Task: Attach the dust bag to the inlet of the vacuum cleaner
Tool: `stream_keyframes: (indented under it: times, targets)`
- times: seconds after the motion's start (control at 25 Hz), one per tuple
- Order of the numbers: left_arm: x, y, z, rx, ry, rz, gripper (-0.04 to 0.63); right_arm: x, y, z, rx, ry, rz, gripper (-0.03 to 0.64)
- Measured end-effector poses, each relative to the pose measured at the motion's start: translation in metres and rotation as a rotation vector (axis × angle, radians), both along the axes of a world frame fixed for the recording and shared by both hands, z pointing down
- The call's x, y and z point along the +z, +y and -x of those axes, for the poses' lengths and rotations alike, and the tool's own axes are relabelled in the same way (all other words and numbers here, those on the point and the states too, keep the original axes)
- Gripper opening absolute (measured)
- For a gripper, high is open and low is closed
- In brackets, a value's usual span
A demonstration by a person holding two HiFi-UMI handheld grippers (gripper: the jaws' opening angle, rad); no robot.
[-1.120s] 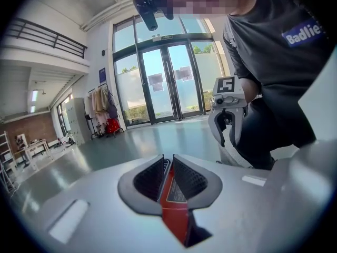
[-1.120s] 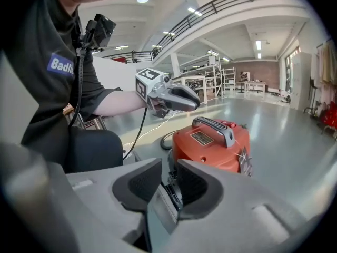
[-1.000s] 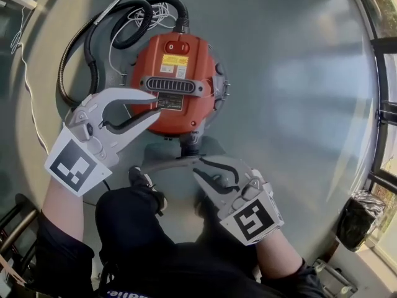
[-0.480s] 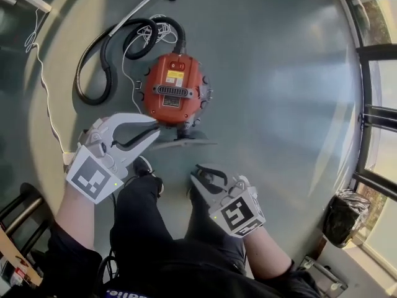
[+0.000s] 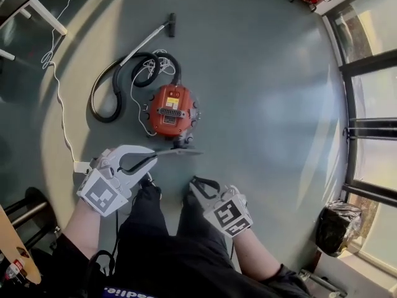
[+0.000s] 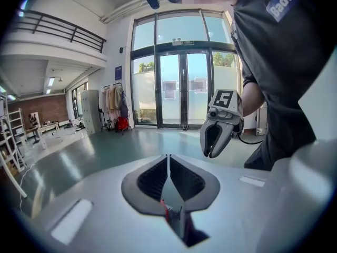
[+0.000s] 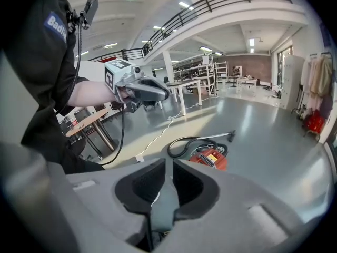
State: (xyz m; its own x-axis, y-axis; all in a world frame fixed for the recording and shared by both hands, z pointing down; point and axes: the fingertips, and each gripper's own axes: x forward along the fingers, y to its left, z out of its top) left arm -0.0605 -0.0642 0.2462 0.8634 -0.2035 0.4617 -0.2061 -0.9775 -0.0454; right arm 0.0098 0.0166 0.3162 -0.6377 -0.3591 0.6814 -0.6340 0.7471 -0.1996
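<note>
Underfoot, glossy grey-green floor (image 5: 267, 104), seen from steeply above. Dark-trousered legs (image 5: 155, 228) of the person fill the bottom edge and hide the floor beneath them.

Red-orange canister vacuum cleaner (image 5: 172, 112) sits left of the floor's centre, well apart from the glazed wall on the right. Its long axis runs away from the person, hose end far and blunt end near.

Black corrugated hose (image 5: 108, 95) leaves the far end and loops left. It carries on as a pale metal wand (image 5: 146, 42), angled up-right to a small dark floor nozzle (image 5: 172, 23).

Flat grey shape (image 5: 183, 151) lies just beside the vacuum's near end. It is nearly floor-coloured and a gripper tip overlaps it, so I cannot tell whether it is the dust bag or whether it meets the inlet.

White left gripper (image 5: 155, 156): jaws have just been closing, now together bar a hairline, nothing between. White right gripper (image 5: 193, 182): jaws also just closing, narrow gap left, empty.
</note>
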Motion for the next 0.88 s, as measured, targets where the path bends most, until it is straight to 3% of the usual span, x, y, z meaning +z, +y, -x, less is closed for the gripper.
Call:
stream_keyframes:
  times: [0.32, 0.6, 0.88]
  targets:
    - [-0.075, 0.042, -0.033, -0.060, 0.004, -0.020, 0.023, -0.060, 0.025, -0.029, -0.060, -0.026, -0.043, 0.035]
    - [-0.117, 0.084, -0.053, -0.176, 0.015, -0.042, 0.018, -0.095, 0.038, -0.047, -0.140, -0.099, -0.094, 0.019]
    - [-0.139, 0.130, -0.043, -0.192, 0.044, -0.028, 0.017, -0.132, 0.052, -0.032, -0.147, -0.133, -0.142, 0.011]
